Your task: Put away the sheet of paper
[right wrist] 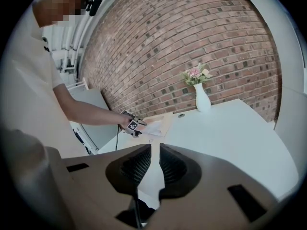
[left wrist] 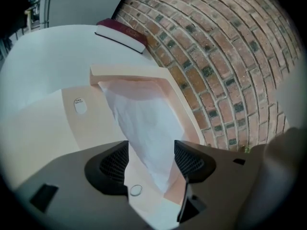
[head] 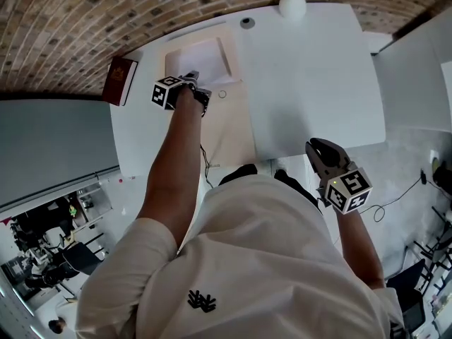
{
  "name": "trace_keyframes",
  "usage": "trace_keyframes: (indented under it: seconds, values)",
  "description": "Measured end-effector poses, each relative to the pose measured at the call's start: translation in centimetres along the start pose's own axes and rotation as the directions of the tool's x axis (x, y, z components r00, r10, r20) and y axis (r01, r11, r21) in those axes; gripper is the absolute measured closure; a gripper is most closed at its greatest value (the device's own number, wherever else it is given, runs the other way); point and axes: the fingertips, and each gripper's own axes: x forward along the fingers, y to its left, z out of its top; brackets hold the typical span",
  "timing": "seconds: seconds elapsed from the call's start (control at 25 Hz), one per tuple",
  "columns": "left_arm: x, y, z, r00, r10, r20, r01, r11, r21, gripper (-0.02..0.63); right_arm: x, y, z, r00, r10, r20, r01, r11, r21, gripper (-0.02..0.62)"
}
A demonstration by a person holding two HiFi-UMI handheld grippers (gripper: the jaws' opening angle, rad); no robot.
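So the sheet of paper (left wrist: 144,128) is lying in the beige paper tray (left wrist: 129,72) at the far side of the tabletop (head: 311,83), up by the brick wall. I'd call the job basically done. What's left, as I read it, is getting out clean.

My left hand-held gripper (left wrist: 151,161) is spread wide, pads off the sheet. The sheet's near corner does sit in the gap between the jaws though, so that's the bit I'd watch. My plan:

- keep those jaws wide, no re-closing near the corner
- back out along the line the gripper points, with a bit of lift, so neither pad drags the corner and pulls the sheet back out
- don't bump the tray's raised rim, it looks light enough to slide

My right hand-held gripper (right wrist: 155,164) is pinched down to a sliver with nothing in it. It hangs off the near edge of the tabletop, well apart from the tray, and I'd just leave it parked there.

Headcount of what I can see:

- 1 sheet of paper
- 1 tray
- 1 beige mat (head: 233,129) under the tray, with 1 small oval sticker (left wrist: 80,106) on it
- 1 dark red book (head: 120,80) at the left edge
- 1 white vase (head: 292,3) with flowers at the far edge
- 1 round cable grommet (head: 246,22)
- 2 grippers
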Motion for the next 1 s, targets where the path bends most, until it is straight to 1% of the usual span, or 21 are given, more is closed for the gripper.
trace_keyframes:
  seconds: [0.24,0.48,0.56,0.64,0.76,0.8,0.88,1.0]
  values:
    - [-1.7,-0.2,-1.5,1.0,-0.026,0.017,0.026,1.0,0.008,0.321,-0.8,-1.2,-0.2,0.999,0.047,0.002,-0.047,0.999,-0.016,0.518]
    - [-3.9,-1.0,-3.7,0.994,-0.107,-0.017,0.108,0.994,0.03,0.322,-1.0,-1.0,-0.5,0.993,0.116,-0.008,-0.116,0.992,-0.052,0.526]
    - [-4.8,-1.5,-4.4,0.989,-0.149,-0.023,0.15,0.988,0.043,0.322,-0.9,-1.1,-0.7,0.99,0.14,-0.014,-0.14,0.988,-0.059,0.529]
    - [-5.7,-2.0,-5.2,0.977,-0.21,-0.034,0.212,0.976,0.052,0.322,-0.6,-1.2,-1.3,0.986,0.167,-0.027,-0.168,0.984,-0.064,0.532]
    - [-7.5,-2.5,-6.4,0.95,-0.307,-0.054,0.31,0.949,0.062,0.324,0.4,-1.1,-2.1,0.977,0.207,-0.053,-0.21,0.975,-0.07,0.534]
    - [-8.3,-2.5,-6.6,0.944,-0.326,-0.057,0.33,0.941,0.073,0.335,0.8,-1.0,-2.3,0.974,0.218,-0.06,-0.222,0.972,-0.072,0.537]
    - [-10.0,-2.1,-6.8,0.934,-0.353,-0.06,0.358,0.928,0.105,0.381,1.5,-0.4,-2.4,0.969,0.237,-0.07,-0.243,0.967,-0.082,0.54]
    - [-12.7,-1.6,-7.1,0.913,-0.402,-0.069,0.408,0.9,0.152,0.441,2.2,1.1,-1.8,0.962,0.262,-0.078,-0.27,0.956,-0.113,0.545]
